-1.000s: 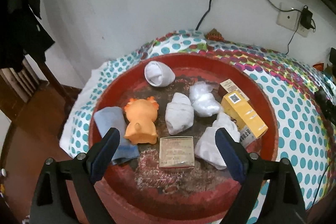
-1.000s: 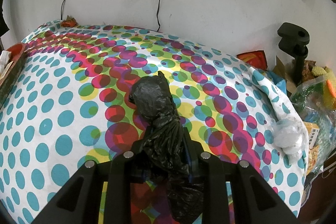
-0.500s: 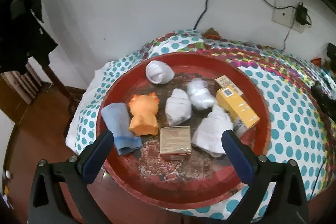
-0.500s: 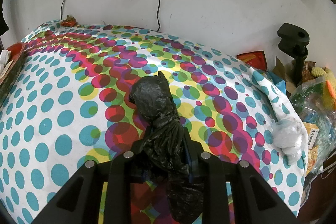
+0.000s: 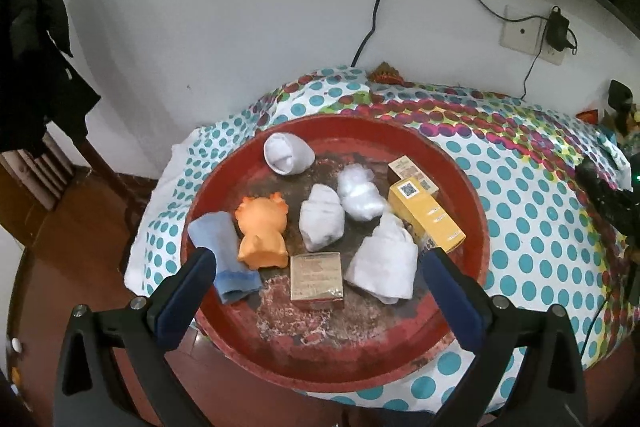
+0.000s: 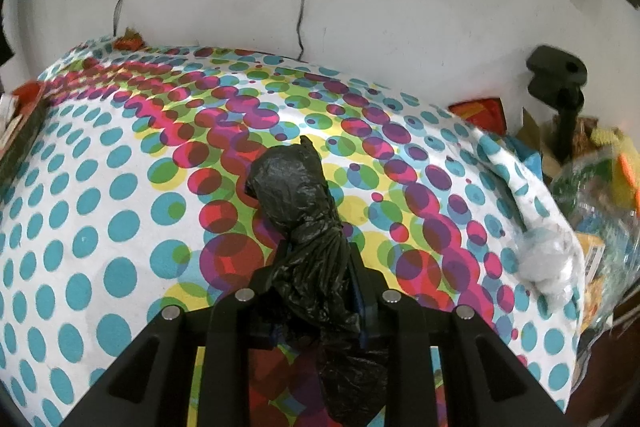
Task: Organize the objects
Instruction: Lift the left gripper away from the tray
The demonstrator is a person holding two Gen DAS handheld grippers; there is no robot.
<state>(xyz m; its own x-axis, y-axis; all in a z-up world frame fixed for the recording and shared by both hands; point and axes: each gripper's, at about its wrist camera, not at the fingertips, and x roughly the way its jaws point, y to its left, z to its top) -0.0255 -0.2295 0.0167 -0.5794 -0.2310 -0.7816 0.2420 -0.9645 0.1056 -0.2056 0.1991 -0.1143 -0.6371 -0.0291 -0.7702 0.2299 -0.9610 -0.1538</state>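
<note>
Black, crinkled plastic bag (image 6: 304, 223), twisted into a bundle, is what my right tongs (image 6: 316, 267) are clenching above the polka-dot counter (image 6: 120, 187); my left tongs (image 5: 316, 267) are hanging released over the round red tray (image 5: 472, 195).

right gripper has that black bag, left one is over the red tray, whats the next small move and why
Probably carry the black plastic bag left toward the red tray. The right gripper has its jaws shut on the bag above the dotted cloth, while the other items already sit in the tray. The left gripper hangs open and empty over the tray's near side, so it may need to make room.
</note>
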